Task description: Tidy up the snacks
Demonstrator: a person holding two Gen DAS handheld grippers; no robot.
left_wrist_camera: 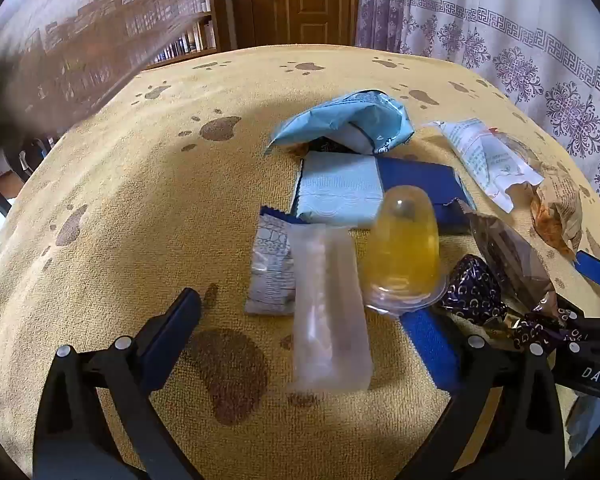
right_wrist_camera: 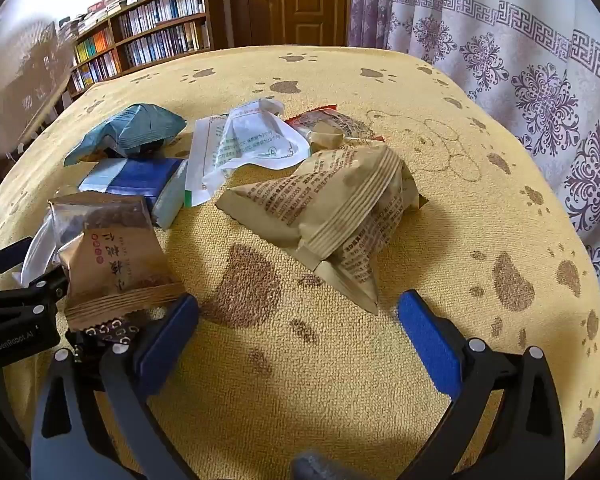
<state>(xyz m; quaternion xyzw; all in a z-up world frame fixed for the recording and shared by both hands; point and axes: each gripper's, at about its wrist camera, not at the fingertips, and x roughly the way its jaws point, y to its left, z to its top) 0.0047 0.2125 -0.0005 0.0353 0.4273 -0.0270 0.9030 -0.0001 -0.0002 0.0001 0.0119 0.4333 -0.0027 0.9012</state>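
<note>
Snacks lie scattered on a yellow paw-print cloth. My left gripper stands open low over the cloth, and a blurred translucent long packet lies between its fingers. Just beyond are a yellow jelly cup, a grey-white packet and a dark purple candy wrapper. My right gripper is open too, with only cloth between its fingers. A tan printed bag lies just ahead of it. A brown packet leans by its left finger.
Further back lie a teal bag, a blue tissue pack, a white packet and a red-orange packet. A bookshelf, a wooden door and a patterned curtain stand beyond the table.
</note>
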